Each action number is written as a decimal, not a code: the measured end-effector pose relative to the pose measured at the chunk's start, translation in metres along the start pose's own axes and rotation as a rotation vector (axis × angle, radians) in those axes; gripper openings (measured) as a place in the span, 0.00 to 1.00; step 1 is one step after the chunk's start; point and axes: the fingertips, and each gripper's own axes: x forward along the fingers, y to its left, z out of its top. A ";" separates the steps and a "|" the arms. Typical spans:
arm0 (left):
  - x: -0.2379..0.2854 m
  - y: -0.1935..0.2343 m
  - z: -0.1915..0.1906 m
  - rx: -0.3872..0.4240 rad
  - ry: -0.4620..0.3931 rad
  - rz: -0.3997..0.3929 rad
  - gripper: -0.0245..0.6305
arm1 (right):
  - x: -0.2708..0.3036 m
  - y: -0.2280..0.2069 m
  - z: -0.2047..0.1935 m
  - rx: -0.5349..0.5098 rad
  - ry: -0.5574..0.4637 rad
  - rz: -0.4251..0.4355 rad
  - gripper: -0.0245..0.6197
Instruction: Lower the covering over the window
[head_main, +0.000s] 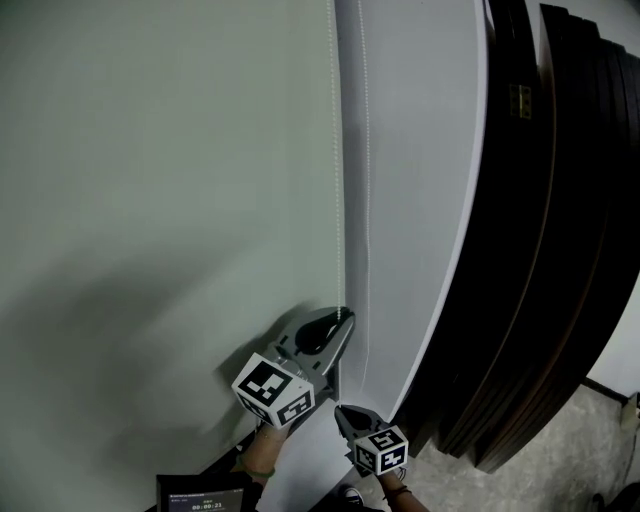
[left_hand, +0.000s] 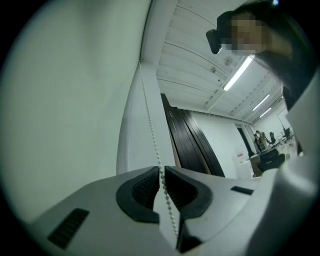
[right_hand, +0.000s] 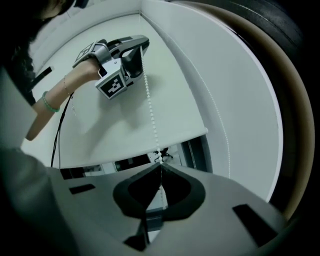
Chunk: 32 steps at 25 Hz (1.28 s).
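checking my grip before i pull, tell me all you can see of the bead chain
The bead chain is a thin string of small white beads, plastic by the look, hanging straight beside the right edge of the pale roller blind. The left gripper is shut on it higher up, the right gripper lower down. A second strand runs alongside to the right.

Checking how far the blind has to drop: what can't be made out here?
- Head view: the blind, its roller cut off by the top edge.
- Right gripper view: the window, lower part hidden behind the right gripper.
- Head view: print on the small screen, too small to read.
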 end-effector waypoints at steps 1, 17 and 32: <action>-0.001 0.000 0.002 0.002 0.000 0.006 0.08 | -0.002 -0.001 0.000 0.001 -0.002 0.000 0.06; 0.002 0.012 0.026 -0.115 -0.106 0.015 0.06 | -0.004 0.006 0.001 0.011 -0.015 0.022 0.06; -0.068 0.005 -0.235 -0.223 0.422 0.121 0.05 | -0.046 -0.026 -0.044 0.105 0.093 -0.089 0.06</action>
